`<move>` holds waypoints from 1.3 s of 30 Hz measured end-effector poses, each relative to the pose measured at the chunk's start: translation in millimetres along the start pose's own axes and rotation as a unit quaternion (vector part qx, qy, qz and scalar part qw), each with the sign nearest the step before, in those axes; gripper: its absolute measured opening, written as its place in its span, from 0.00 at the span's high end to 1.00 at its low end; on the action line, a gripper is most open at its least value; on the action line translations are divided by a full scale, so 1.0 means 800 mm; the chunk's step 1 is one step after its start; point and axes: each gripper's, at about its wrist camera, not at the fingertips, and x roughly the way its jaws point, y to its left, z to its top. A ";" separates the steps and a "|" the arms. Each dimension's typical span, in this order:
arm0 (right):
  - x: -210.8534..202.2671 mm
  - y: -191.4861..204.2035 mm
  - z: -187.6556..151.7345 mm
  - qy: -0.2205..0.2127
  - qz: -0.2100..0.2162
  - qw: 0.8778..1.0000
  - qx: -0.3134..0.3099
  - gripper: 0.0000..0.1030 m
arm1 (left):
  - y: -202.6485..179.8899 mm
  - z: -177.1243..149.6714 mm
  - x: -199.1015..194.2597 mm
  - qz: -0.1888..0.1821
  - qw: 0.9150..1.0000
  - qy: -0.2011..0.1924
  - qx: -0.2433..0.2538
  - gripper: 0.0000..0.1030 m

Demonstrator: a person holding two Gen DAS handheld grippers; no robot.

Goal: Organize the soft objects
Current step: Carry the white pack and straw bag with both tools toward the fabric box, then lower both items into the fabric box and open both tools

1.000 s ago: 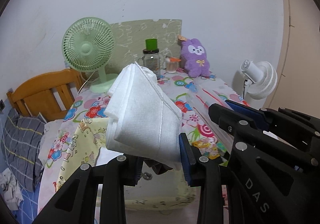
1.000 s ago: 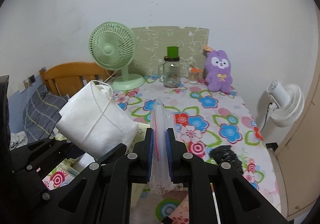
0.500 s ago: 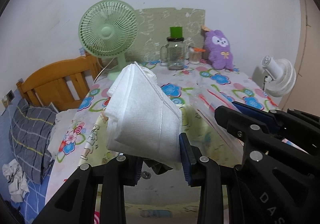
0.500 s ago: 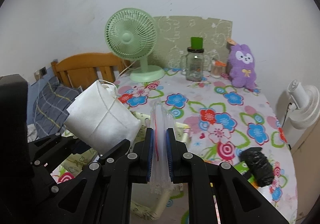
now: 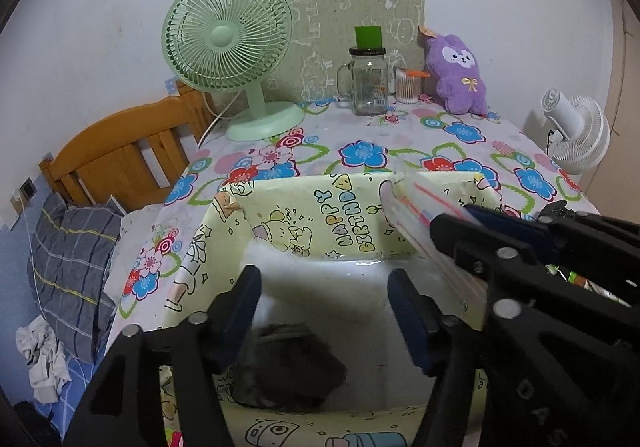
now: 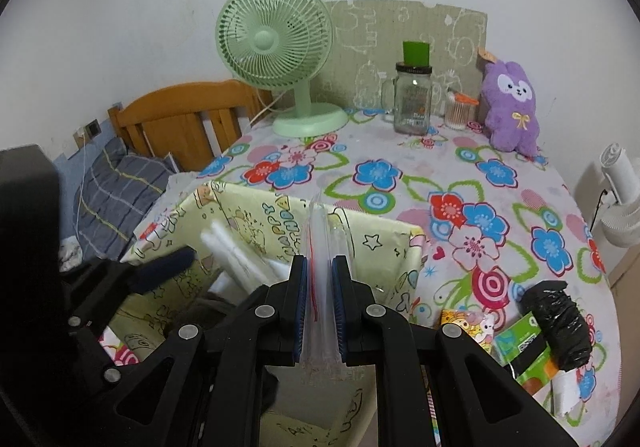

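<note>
My left gripper (image 5: pixel 322 297) is open and empty above the yellow cartoon-print storage box (image 5: pixel 320 215). A white folded cloth (image 6: pixel 240 253), blurred, lies inside the box (image 6: pixel 384 243) below the left gripper (image 6: pixel 176 261). A dark soft item (image 5: pixel 288 371) sits on the box floor. My right gripper (image 6: pixel 319 275) is shut on a clear zip bag (image 6: pixel 320 247) with a red seal line, held over the box's right side. It also shows in the left wrist view (image 5: pixel 420 215).
A green desk fan (image 6: pixel 276 43), a glass jar with a green lid (image 6: pixel 412 95), a cotton-swab pot (image 6: pixel 458 109) and a purple plush (image 6: pixel 512 103) stand at the table's back. A black wrapped bundle (image 6: pixel 556 323) and packets lie at the front right. A wooden headboard (image 5: pixel 120 155) is left.
My left gripper opened and let go of the white folded cloth, which dropped into the yellow box. Both grippers moved forward and down over the box. The right gripper still holds the zip bag.
</note>
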 end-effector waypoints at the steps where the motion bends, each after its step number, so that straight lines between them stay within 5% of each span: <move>1: 0.002 0.000 0.000 0.001 0.001 1.000 0.000 0.85 | 0.000 0.000 -0.001 -0.001 1.000 -0.001 -0.001 0.28; 7: 0.008 -0.002 -0.002 0.007 0.004 1.000 0.003 0.85 | 0.001 0.001 0.000 -0.001 1.000 -0.002 -0.002 0.26; 10: 0.008 -0.001 -0.002 0.007 0.000 1.000 0.000 0.77 | 0.001 0.002 0.000 -0.001 1.000 -0.002 -0.003 0.24; 15: -0.003 -0.009 -0.001 -0.010 -0.008 1.000 0.010 0.31 | -0.001 0.003 -0.004 -0.004 1.000 -0.009 -0.004 0.17; 23: -0.024 -0.022 -0.001 -0.030 -0.022 0.999 0.017 0.16 | -0.019 0.006 -0.022 -0.008 1.000 -0.023 0.004 0.09; 39: -0.072 -0.052 -0.014 -0.064 -0.064 0.995 0.034 0.04 | -0.061 0.011 -0.055 -0.019 0.999 -0.049 0.011 0.08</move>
